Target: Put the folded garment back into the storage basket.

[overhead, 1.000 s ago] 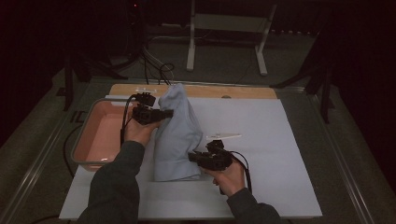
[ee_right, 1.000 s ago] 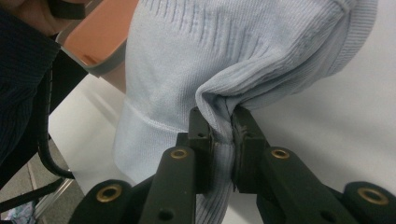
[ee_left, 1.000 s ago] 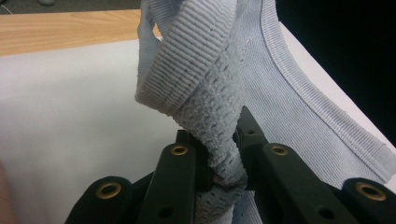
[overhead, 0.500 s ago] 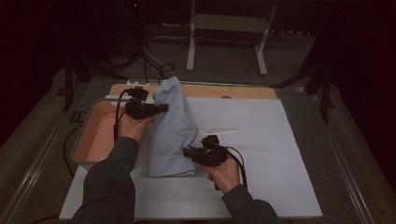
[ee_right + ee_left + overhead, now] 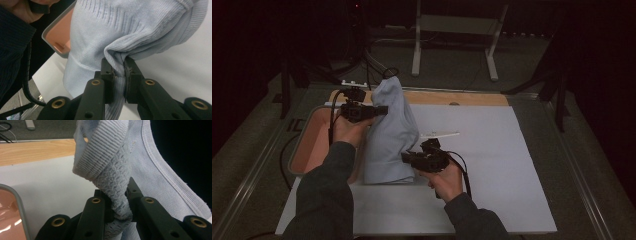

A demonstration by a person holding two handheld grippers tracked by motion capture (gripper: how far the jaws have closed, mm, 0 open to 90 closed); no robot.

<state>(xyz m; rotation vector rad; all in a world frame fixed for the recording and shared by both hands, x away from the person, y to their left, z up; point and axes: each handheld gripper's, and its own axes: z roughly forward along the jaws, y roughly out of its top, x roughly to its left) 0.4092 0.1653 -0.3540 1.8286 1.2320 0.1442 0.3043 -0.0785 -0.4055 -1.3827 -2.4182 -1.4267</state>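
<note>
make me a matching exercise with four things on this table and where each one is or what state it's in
Things:
1. light blue knitted garment
2. pink plastic tray
3. white sheet covering the table
4. small white plastic piece

Places or states:
A. lying flat beside the cloth
B. pinched and lifted by both grippers
C. at the table's left edge
D. spread under everything

Pairs: 1-B, 2-C, 3-D, 4-A

This looks like a lab or recording studio rather than a home: dark walls all round, a white metal stand (image 5: 452, 40) on the grey floor behind, loose cables (image 5: 372, 65) trailing there, and a table (image 5: 512, 165) covered with a plain white sheet under staged light
</note>
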